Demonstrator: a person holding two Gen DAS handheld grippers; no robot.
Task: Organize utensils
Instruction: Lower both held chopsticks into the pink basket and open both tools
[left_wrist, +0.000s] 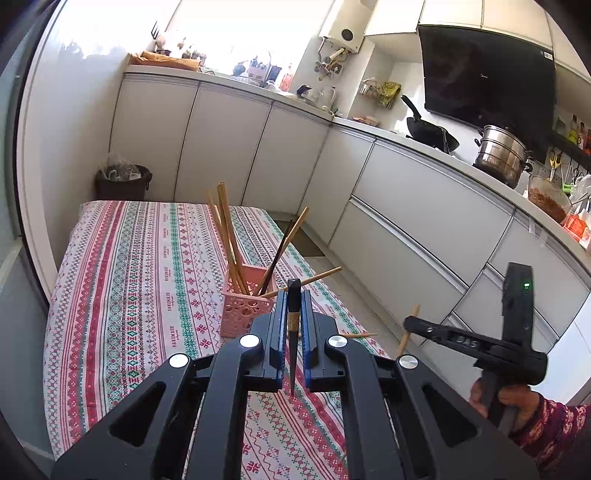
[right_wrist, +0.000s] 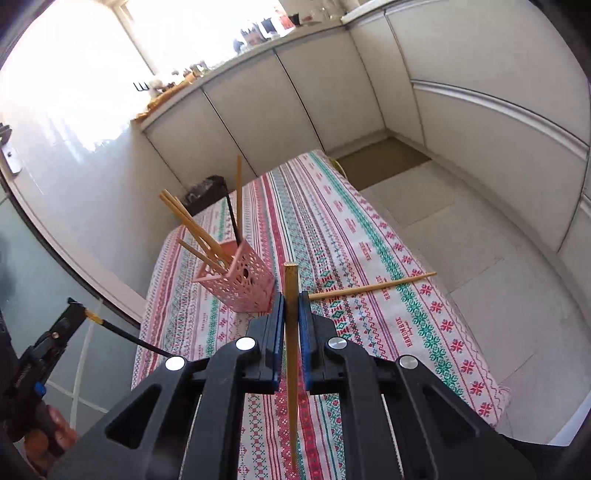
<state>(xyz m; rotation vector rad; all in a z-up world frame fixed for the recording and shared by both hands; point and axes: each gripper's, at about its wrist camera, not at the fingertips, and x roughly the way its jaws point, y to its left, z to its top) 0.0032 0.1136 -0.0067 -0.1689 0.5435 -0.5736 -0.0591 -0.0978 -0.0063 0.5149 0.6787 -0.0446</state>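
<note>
My left gripper (left_wrist: 294, 295) had its jaws clamped on a black chopstick with a gold band (left_wrist: 293, 332); my right gripper (right_wrist: 291, 299) had its jaws clamped on a tan bamboo chopstick (right_wrist: 291, 350). Just beyond both jaws, the pink perforated plastic holder (left_wrist: 245, 308) stood on the patterned-cloth counter (left_wrist: 129, 280), several chopsticks inside. Another bamboo chopstick (right_wrist: 373, 286) lay right of my right jaws.

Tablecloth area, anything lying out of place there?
Yes. One wooden chopstick lies loose across the tablecloth beside the pink holder, while the others stand inside it or are gripped.
</note>
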